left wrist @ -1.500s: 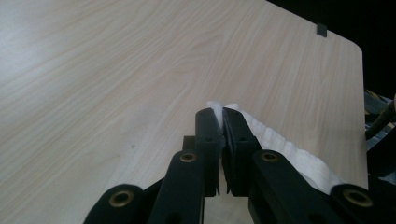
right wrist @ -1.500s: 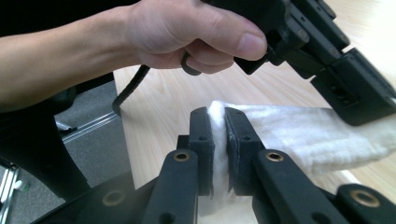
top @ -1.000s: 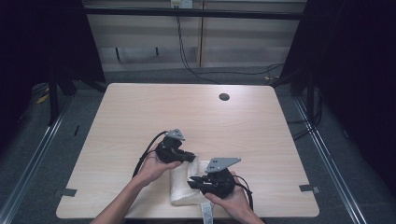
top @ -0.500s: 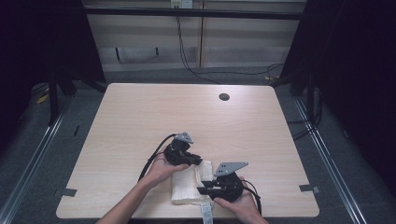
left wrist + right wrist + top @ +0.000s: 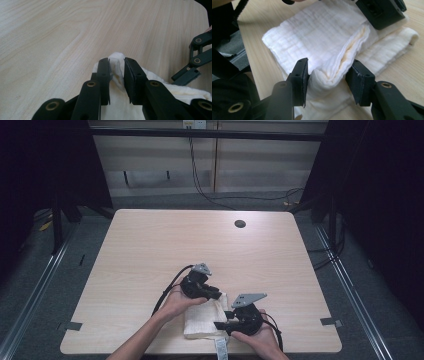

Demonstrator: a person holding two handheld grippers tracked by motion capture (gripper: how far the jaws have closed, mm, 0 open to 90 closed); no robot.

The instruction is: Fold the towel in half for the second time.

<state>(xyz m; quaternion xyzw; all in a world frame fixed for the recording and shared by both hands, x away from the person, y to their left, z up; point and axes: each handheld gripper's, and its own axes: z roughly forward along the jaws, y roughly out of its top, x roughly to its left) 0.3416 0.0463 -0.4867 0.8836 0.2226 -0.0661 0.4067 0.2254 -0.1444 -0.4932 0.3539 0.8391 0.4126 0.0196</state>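
- High view: a folded white cloth point(image 5: 204, 319) lies on the tabletop point(image 5: 150, 250) near its front edge, between the person's two hands.
- Left gripper point(image 5: 214, 294) sits at the cloth's far corner, held by the left hand point(image 5: 175, 302); its cable loops back toward the forearm.
- Right gripper point(image 5: 222, 325) sits at the cloth's near right side, low over the tabletop, held by the right hand point(image 5: 260, 340); a grey plate point(image 5: 248, 298) rides on top of it.
- A white label tab point(image 5: 220, 349) hangs from the cloth's front edge, over the tabletop's rim.
- A dark round hole point(image 5: 240, 224) marks the tabletop's far side, well apart from the cloth.
- Left gripper view: the jaws stand a little apart with a raised corner of the cloth point(image 5: 117, 62) between them; they have just been opening. The fold fills most of the gap, and whether the pads press it I cannot tell for sure; it looks loose.
- The other gripper's linkage point(image 5: 196, 60) shows at the right edge of that view, just beside the cloth.
- Right gripper view: the jaws are spread wide, having just been opening, with the cloth's layered fold point(image 5: 329, 75) between them; the left pad is close to the fabric, the right pad stands clear of it.
- The cloth lies in stacked layers, a narrower strip sticking out beneath on the right.
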